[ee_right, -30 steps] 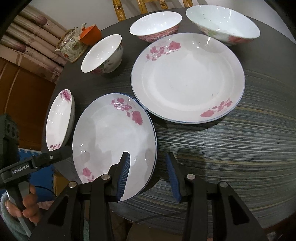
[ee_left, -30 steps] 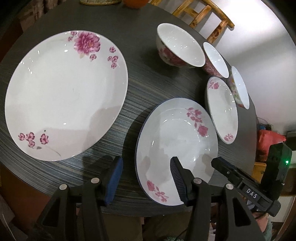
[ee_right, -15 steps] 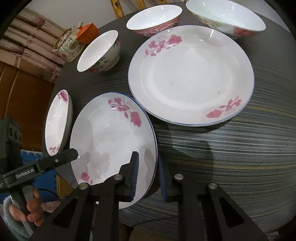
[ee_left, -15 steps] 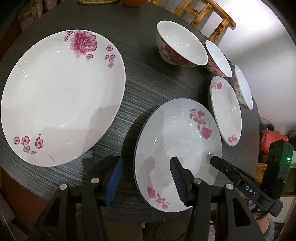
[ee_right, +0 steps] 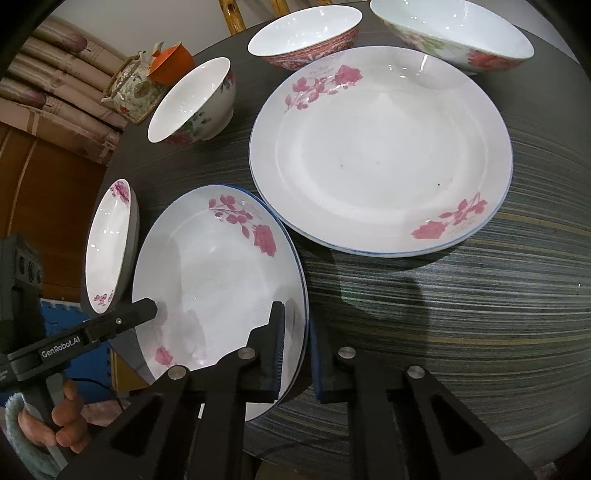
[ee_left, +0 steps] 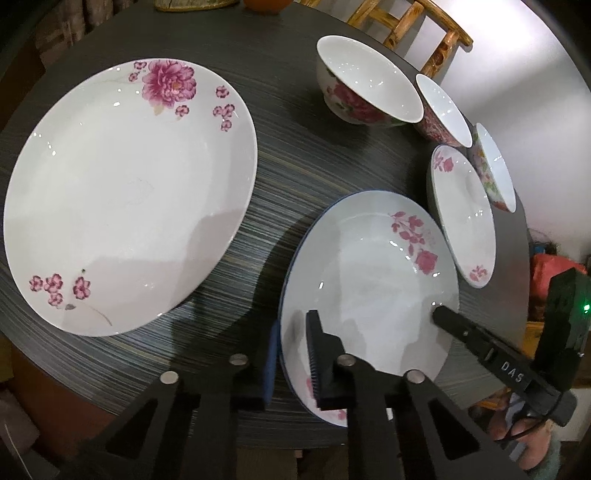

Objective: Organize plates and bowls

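Observation:
A blue-rimmed rose plate (ee_left: 373, 284) (ee_right: 218, 280) is gripped on opposite rims by both grippers. My left gripper (ee_left: 293, 363) is shut on its near-left rim. My right gripper (ee_right: 295, 349) is shut on its right rim, and its finger shows in the left wrist view (ee_left: 480, 343). A large peony plate (ee_left: 125, 192) lies to the left. A larger rose plate (ee_right: 380, 155) lies beyond, in the right wrist view. A small plate (ee_left: 463, 214) (ee_right: 109, 243) sits at the table edge.
Three bowls stand behind: one with peonies (ee_left: 365, 88) (ee_right: 192, 103), a red patterned one (ee_left: 443, 110) (ee_right: 306, 35), a wide floral one (ee_left: 495, 173) (ee_right: 454, 35). A teapot (ee_right: 135, 88) and orange cup (ee_right: 171, 62) stand far back. Wooden chair (ee_left: 417, 26) behind the round dark table (ee_right: 461, 302).
Both grippers have closed onto the rims of the blue-rimmed rose plate; a second ago both stood open beside it. Both moved slightly forward.

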{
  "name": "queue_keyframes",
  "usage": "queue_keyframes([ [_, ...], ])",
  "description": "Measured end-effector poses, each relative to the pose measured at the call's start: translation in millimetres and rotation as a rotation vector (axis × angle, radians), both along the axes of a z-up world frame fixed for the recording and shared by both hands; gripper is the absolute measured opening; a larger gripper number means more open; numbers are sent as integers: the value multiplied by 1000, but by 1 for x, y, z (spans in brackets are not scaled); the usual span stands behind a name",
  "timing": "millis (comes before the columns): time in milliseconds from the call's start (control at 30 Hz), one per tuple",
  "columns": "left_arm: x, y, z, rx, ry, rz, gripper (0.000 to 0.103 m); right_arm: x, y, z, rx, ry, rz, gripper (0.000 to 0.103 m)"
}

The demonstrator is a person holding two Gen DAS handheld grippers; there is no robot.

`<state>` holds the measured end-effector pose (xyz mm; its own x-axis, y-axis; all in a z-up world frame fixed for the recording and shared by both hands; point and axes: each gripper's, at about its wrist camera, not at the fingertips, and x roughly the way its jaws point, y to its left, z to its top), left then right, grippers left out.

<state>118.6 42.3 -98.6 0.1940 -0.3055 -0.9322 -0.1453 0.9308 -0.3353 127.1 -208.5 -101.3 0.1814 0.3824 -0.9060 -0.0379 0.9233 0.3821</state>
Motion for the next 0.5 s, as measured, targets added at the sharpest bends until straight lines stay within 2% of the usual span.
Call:
queue_keyframes([
  [167, -1, -3, 1, 36, -13, -17, 10, -1, 3, 1, -12, -7, -4, 10],
  [500, -4, -6, 8, 58, -31, -37, 10, -4, 5, 6, -21, -21, -13, 10],
])
